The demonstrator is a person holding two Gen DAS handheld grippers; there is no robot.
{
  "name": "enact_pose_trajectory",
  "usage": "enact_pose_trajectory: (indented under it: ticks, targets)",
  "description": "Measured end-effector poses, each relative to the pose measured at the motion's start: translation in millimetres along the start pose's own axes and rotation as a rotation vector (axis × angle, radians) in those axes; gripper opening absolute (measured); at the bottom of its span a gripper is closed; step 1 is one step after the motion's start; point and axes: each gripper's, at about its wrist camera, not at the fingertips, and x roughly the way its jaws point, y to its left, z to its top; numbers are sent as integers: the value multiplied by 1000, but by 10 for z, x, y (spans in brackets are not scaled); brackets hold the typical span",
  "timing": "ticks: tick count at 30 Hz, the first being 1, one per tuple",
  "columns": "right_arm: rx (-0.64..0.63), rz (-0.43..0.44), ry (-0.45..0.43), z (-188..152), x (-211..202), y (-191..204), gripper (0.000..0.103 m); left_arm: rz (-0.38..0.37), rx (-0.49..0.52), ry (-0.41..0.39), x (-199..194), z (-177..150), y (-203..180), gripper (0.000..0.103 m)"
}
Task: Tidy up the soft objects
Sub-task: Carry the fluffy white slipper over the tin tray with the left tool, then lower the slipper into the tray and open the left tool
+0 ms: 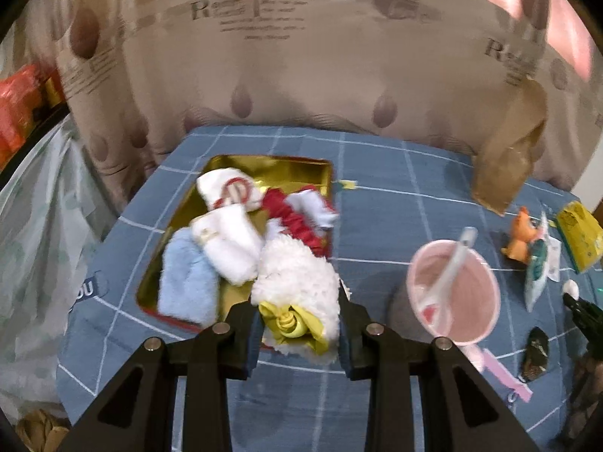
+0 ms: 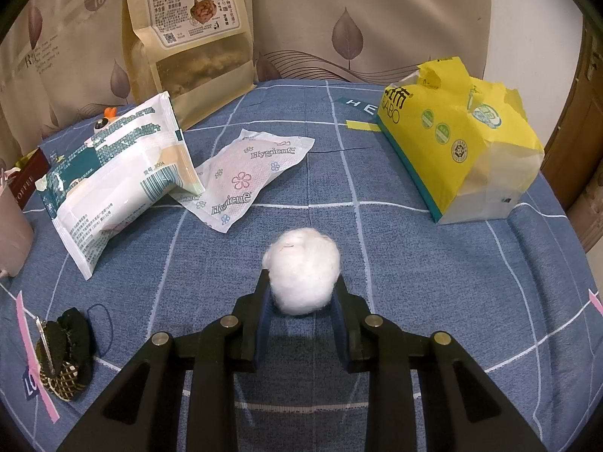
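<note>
In the left wrist view my left gripper [image 1: 299,333] is shut on a white fluffy item with a yellow knot [image 1: 296,293], held at the near end of a gold tin [image 1: 271,167]. The tin holds white rolled cloths [image 1: 226,241], a light blue cloth [image 1: 184,282] and a red cloth [image 1: 297,222]. In the right wrist view my right gripper [image 2: 303,301] is shut on a white cotton ball [image 2: 303,269] just above the blue checked tablecloth [image 2: 433,282]. The right gripper with the ball also shows at the right edge of the left wrist view [image 1: 573,292].
A pink cup with a white spoon [image 1: 454,290], an orange toy [image 1: 522,235] and a brown snack bag [image 1: 508,150] stand right of the tin. The right wrist view shows a yellow tissue pack [image 2: 452,143], two white packets [image 2: 120,180], a dark pouch [image 2: 66,354] and a curtain behind.
</note>
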Motion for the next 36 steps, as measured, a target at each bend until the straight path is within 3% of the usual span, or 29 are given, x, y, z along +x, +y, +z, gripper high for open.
enact_pose_trajectory:
  ticks: [18,36]
  targets:
    - [-2,-3,0,3,12,79,27,125,-113,73,453,-38,745,32]
    - [-11,-15,-1,-1,30,128,26,152,-137,66,815,113,966,34]
